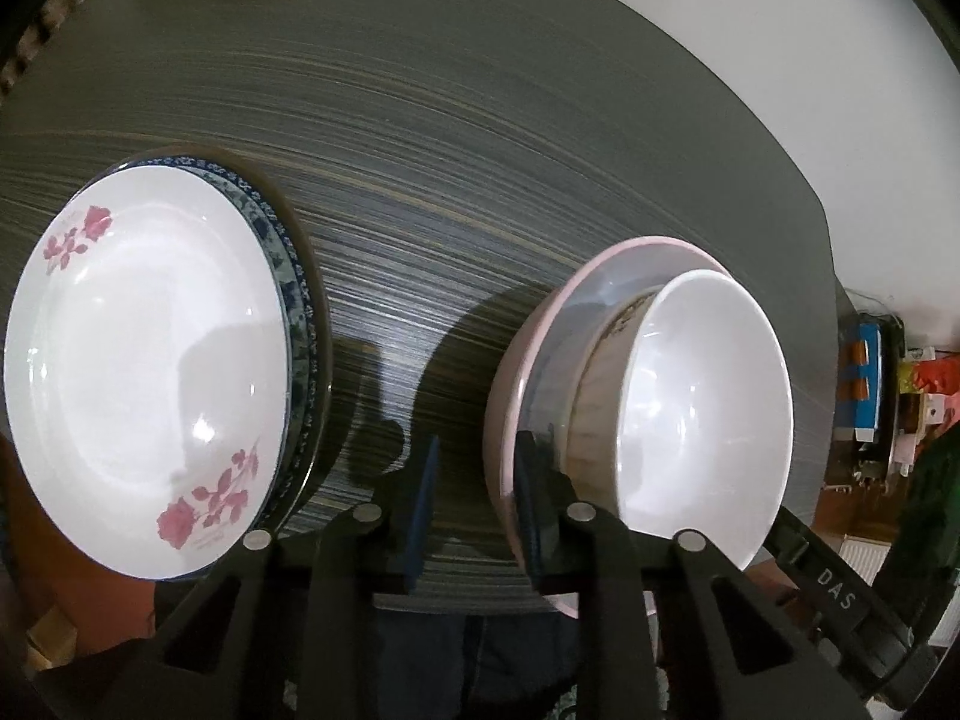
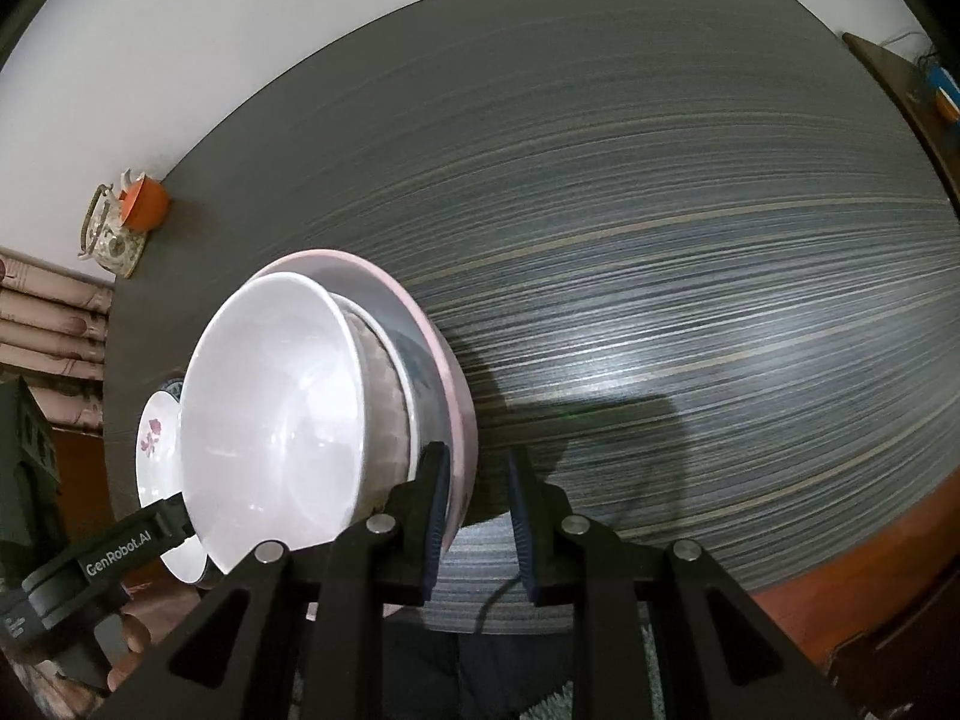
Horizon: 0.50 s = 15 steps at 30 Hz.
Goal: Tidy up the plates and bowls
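Left wrist view: the left gripper (image 1: 474, 498) has its jaws parted. Its right finger (image 1: 534, 516) lies against the near wall of the pink bowl (image 1: 501, 414), at the rim; whether it touches cannot be told. Its left finger (image 1: 423, 510) stands clear over the striped grey table (image 1: 480, 168). Three nested bowls are counted: the pink one outermost, a patterned bowl (image 1: 594, 384) inside it, a white bowl (image 1: 708, 408) innermost. To the left sits a stack of two plates: a rose-printed plate (image 1: 144, 366) over a blue-rimmed plate (image 1: 294, 300).

Right wrist view: the right gripper (image 2: 477, 516) is likewise released. Its left finger (image 2: 435, 516) sits at the pink bowl (image 2: 456, 408) rim, its right finger (image 2: 522, 522) beside it over the table (image 2: 660, 210). The white bowl (image 2: 270, 420) hides most of the rose-printed plate (image 2: 157, 450).
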Motion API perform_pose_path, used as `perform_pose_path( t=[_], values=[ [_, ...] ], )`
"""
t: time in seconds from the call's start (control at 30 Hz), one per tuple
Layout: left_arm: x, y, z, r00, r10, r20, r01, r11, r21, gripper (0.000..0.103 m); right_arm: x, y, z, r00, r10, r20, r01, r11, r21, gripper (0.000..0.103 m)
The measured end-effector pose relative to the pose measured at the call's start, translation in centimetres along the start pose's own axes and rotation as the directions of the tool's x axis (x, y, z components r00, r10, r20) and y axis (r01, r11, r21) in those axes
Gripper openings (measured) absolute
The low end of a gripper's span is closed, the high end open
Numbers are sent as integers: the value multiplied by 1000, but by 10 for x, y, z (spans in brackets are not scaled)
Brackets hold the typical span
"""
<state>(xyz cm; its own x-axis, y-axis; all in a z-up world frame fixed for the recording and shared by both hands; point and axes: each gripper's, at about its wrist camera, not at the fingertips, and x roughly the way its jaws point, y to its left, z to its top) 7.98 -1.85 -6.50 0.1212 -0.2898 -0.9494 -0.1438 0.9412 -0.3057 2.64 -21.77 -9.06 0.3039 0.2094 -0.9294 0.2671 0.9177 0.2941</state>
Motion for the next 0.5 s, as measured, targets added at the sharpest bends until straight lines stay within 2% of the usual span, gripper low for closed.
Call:
perform_pose_path(
  t=[0.27, 0.33, 0.5],
  values=[
    [-1, -2, -2, 1000, 12, 8, -12, 1000, 12, 18, 1, -1, 1, 1000, 7, -2, -7, 1000, 7, 21],
    [-1, -3, -3, 1000, 18, 12, -18, 1000, 19, 18, 1, -1, 1, 1000, 8, 2, -8, 1000, 10, 18],
    [-2, -11, -6, 1000, 13, 27, -14, 999, 49, 6, -3, -8, 0, 1000, 17, 10, -18, 1000, 14, 18]
  ],
)
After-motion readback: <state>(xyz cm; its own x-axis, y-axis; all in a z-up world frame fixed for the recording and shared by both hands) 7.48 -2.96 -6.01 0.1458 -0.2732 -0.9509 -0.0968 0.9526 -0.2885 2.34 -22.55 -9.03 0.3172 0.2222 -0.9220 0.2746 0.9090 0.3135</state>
